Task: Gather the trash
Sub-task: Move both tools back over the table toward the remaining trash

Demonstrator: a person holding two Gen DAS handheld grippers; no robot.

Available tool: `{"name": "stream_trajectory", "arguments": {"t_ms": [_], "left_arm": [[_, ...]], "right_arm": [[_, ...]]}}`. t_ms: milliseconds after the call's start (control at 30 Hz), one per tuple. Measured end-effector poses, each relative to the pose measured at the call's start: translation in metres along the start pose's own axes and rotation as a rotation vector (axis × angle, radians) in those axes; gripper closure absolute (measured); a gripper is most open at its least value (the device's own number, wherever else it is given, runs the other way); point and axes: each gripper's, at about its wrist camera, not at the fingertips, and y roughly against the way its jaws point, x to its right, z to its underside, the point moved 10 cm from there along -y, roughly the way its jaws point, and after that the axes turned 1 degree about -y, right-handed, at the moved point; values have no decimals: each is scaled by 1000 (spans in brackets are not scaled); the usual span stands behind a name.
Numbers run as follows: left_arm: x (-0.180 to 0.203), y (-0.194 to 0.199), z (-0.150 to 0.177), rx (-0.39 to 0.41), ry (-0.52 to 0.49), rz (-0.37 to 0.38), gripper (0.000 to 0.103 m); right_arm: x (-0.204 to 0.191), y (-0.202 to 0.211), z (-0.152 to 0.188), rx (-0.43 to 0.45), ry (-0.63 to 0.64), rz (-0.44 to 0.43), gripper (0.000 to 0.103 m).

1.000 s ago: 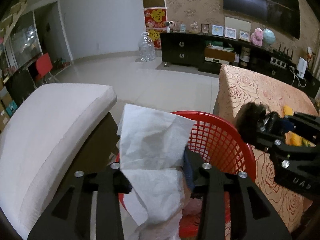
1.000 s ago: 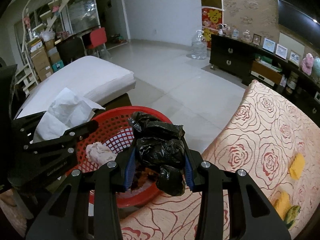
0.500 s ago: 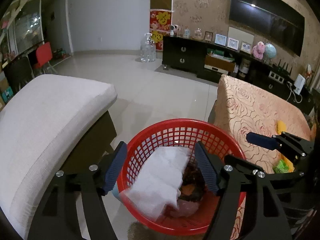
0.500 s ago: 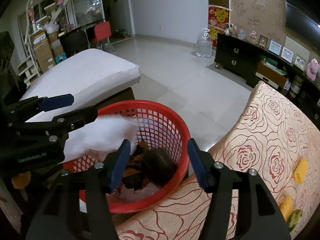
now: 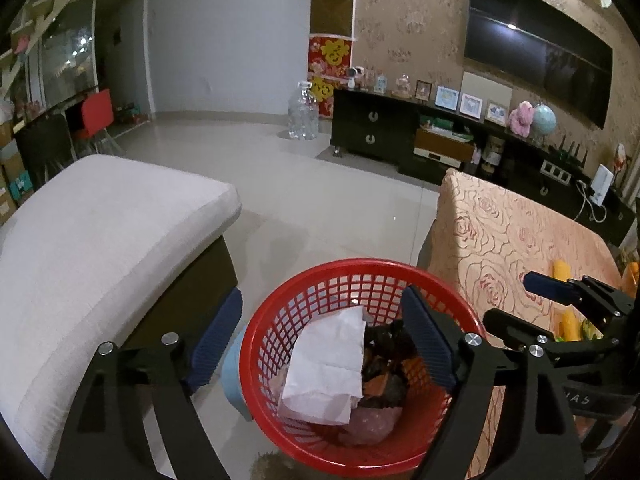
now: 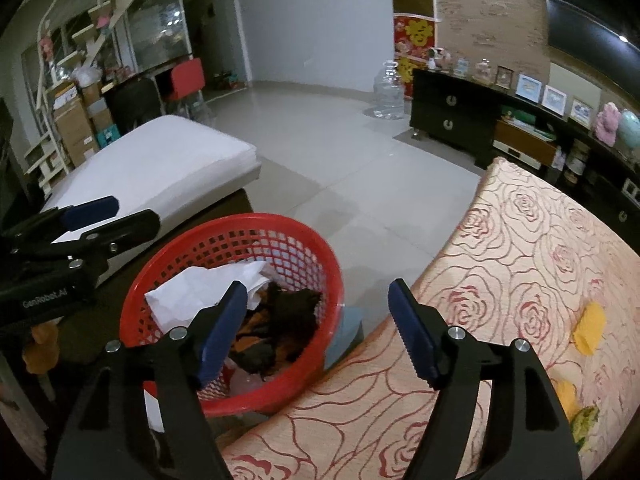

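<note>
Two grippers hang over one red basket, both tilted downward. Basket stands on pale tiled floor, wedged in a narrow gap: white cushioned seat with a dark base on one side, table under a rose-patterned cloth on the other. In the right wrist view the cloth edge runs just beside the basket rim; whether they touch I cannot tell. A light-blue object sits low between basket and table. Beyond the basket the floor is open out to a dark cabinet and a clear water jug by the far wall.

Left gripper: jaws opening, already wide, nothing between the pads. In its view, one blue pad lies outside the rim on the seat side, the other over the basket interior. White tissue lies crumpled inside the basket, below and between the fingers, clear of both pads.

Right gripper: jaws opening, moderately wide, nothing gripped. Black bag rests in the basket on orange scraps, beside the tissue, below the gap and nearer the left-hand pad. The other pad sits over the cloth edge.

Yellow scraps lie on the cloth, well apart from the basket.
</note>
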Motion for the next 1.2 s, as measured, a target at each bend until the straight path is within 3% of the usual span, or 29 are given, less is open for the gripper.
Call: {"name": "stream_trajectory", "arguments": {"t_ms": [333,667,1200], "left_arm": [[34,10,-7,40,-53,40,22],[90,11,-4,40,-128,104,22],[190,-7,30,-11,-302,198,22]], "right_arm": [[45,33,7,29,-74,64,28],[138,95,27,91,-233,205,23],[221,142,74,95,-393,318,22]]}}
